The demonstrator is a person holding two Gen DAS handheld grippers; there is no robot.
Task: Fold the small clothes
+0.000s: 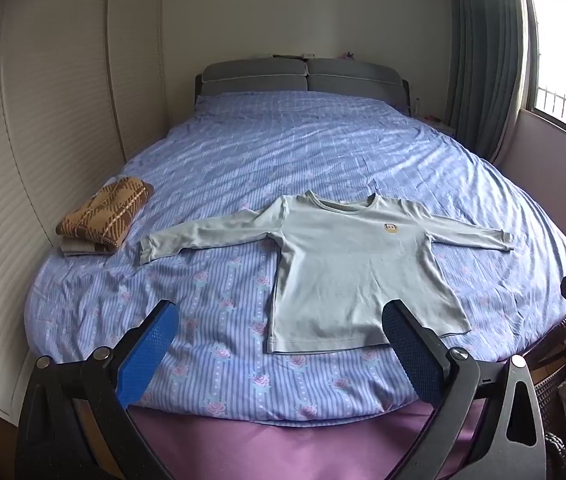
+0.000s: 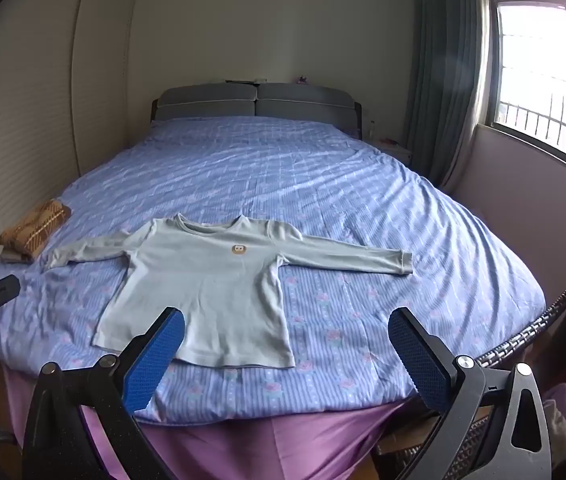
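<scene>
Shirt (image 1: 357, 264) spread flat near foot of bed (image 1: 323, 152), sleeves out, ready for folding. Folded brown pile (image 1: 103, 216) left of shirt, likely parked as finished. Left hand-held gripper (image 1: 279, 326) and right hand-held gripper (image 2: 287, 330) both spread wide, empty, above shirt hem.

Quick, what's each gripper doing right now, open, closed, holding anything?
Left gripper: open, empty, above the bed's near edge.
Right gripper: open, empty, near the shirt's hem.
</scene>
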